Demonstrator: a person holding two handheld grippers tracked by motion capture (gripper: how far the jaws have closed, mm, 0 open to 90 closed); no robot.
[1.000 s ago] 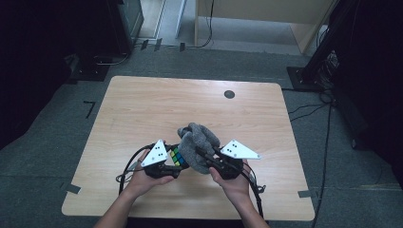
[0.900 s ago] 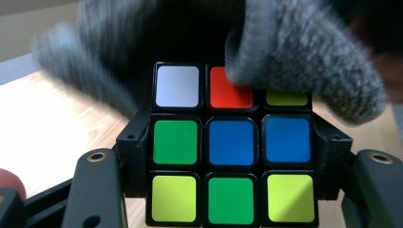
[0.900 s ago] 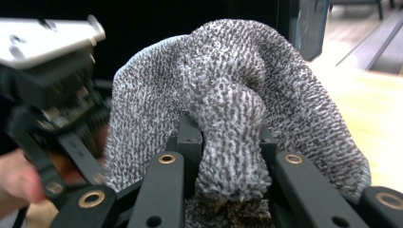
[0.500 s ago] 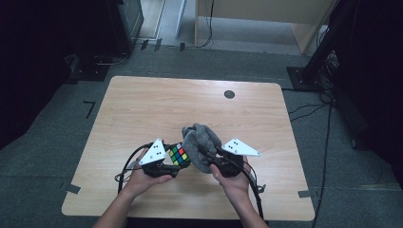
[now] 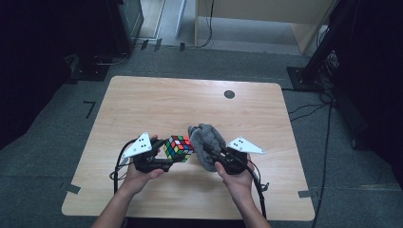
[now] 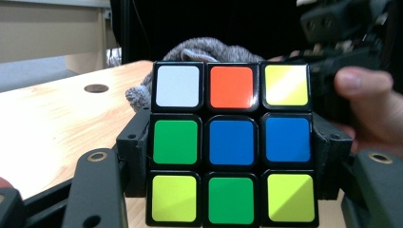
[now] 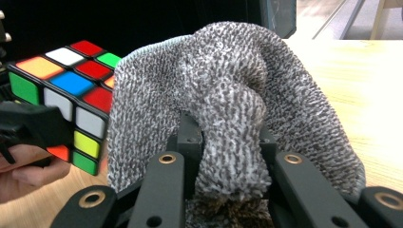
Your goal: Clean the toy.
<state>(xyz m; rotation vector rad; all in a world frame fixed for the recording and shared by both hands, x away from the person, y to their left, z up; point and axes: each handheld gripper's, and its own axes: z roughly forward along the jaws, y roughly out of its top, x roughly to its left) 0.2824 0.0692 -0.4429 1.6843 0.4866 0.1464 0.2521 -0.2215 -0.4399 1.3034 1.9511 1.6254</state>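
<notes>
Left gripper [image 5: 172,156] clamped the cube [image 5: 178,147], right gripper [image 5: 205,153] pinched the cloth [image 5: 207,142] (lower centre); the table's [image 5: 157,102] upper half lay open.

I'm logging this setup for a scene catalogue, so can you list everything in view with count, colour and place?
puzzle cube: one, multicoloured tiles on black, held above the table's near middle, between the left gripper's fingers.
knitted cloth: one, mottled grey, bunched just right of the cube, pinched by the right gripper.
table: one, light wood, centre of the floor.
cable hole: one, dark, far right part of the tabletop.
left gripper: one, black with a grey plate, near left.
right gripper: one, black with a grey plate, near right.
hands: two, at the table's near edge.
</notes>
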